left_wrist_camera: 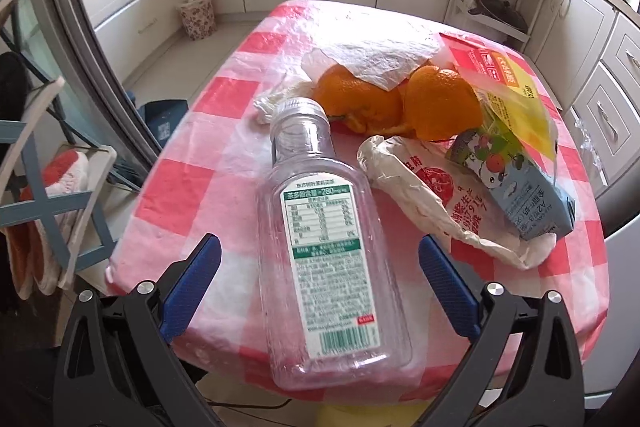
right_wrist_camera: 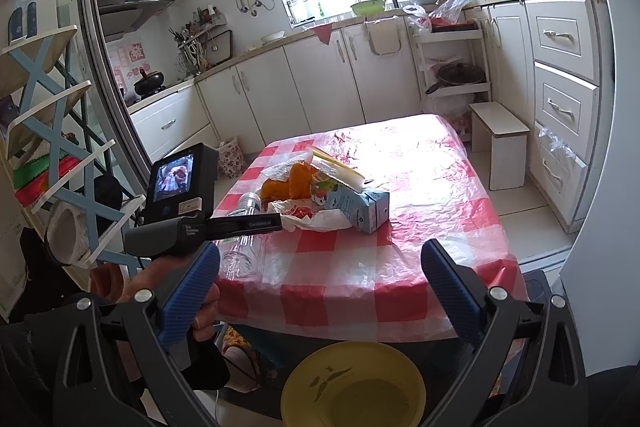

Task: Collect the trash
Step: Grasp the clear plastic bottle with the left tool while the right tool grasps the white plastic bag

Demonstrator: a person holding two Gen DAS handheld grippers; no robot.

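A clear empty plastic bottle (left_wrist_camera: 324, 247) with a green-and-white label lies on the red-checked table (left_wrist_camera: 192, 187), cap pointing away. My left gripper (left_wrist_camera: 320, 247) is open, its blue fingers either side of the bottle's body with gaps on both sides. Behind the bottle lie orange peels (left_wrist_camera: 360, 99), a white tissue (left_wrist_camera: 380, 59), a crumpled wrapper (left_wrist_camera: 432, 195), a small drink carton (left_wrist_camera: 516, 187) and a red-yellow packet (left_wrist_camera: 500, 75). My right gripper (right_wrist_camera: 320, 255) is open and empty, back from the table's near edge. Its view shows the carton (right_wrist_camera: 360, 207) and the left gripper (right_wrist_camera: 224, 223), which partly hides the bottle (right_wrist_camera: 244, 227).
A round yellow container (right_wrist_camera: 352, 383) sits low in front of the table, under my right gripper. A floral bin (right_wrist_camera: 232, 157) stands on the floor by the far-left cabinets. A white stool (right_wrist_camera: 502, 147) is right of the table, a blue-framed rack (right_wrist_camera: 60, 147) left.
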